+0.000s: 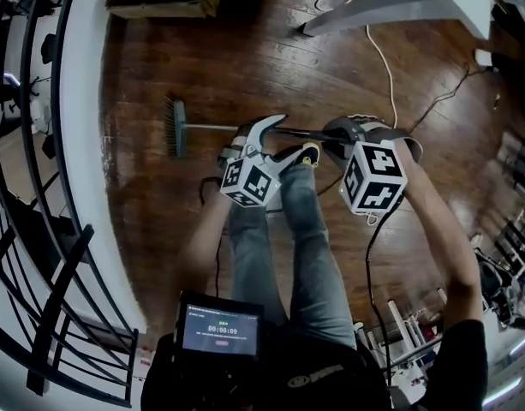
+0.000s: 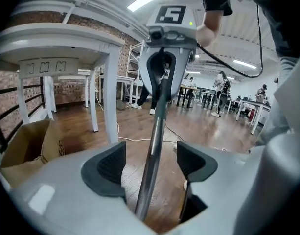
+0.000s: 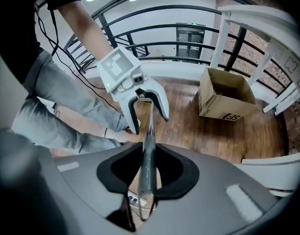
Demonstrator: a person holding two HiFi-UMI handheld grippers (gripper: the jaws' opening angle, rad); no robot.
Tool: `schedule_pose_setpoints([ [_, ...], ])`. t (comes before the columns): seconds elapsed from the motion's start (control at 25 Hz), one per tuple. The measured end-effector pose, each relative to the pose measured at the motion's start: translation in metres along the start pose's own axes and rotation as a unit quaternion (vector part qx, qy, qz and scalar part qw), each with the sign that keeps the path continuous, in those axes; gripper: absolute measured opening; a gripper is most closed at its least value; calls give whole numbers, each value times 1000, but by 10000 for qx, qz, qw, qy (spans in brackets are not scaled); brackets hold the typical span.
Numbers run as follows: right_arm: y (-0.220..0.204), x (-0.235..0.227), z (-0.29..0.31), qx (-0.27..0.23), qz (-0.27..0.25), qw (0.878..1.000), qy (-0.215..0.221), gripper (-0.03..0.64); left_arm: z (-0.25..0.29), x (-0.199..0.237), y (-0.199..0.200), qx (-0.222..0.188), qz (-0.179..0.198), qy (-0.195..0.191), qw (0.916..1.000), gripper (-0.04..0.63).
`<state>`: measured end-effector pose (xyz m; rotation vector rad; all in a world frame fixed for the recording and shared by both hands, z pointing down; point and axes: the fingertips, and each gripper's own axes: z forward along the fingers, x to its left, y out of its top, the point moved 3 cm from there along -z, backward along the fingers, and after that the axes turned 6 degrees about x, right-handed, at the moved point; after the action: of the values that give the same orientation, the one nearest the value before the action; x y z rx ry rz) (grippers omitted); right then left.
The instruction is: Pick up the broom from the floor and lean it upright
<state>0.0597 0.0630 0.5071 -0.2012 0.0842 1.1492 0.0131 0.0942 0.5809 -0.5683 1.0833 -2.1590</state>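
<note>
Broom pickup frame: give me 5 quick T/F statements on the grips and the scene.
1. The right gripper is shut on the broom handle. True.
2. The left gripper clamps the handle. False: its jaws stand apart, and the handle runs between them with gaps on both sides.
3. The handle already leans upright. False: it leans on nothing and runs from the grippers to the broom head, which is low by the floor.
4. A cardboard box sits on the floor. True.
5. The floor is carpeted. False: it is wood planks.

The left tongs [image 2: 149, 163] stand open, the right tongs [image 3: 147, 169] clamped shut.
</note>
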Motion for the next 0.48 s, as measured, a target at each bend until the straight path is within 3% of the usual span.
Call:
schedule_pose_setpoints([
  [0.2, 22, -6, -16, -284, 63, 9996, 35, 87, 24, 1, -2, 233, 535, -226, 9980, 330],
  [0.28, 32, -7, -24, -466, 108, 9988, 56, 86, 26, 2, 3, 245, 685, -166, 9972, 254],
  [0.4, 44, -9, -37, -719, 174, 9973, 41, 83, 25, 7, 10, 343, 831, 52, 9959, 12],
  [0.48, 49, -13, -42, -905, 134, 9957, -151, 78, 22, 12, 12, 320, 693, 95, 9970, 12],
])
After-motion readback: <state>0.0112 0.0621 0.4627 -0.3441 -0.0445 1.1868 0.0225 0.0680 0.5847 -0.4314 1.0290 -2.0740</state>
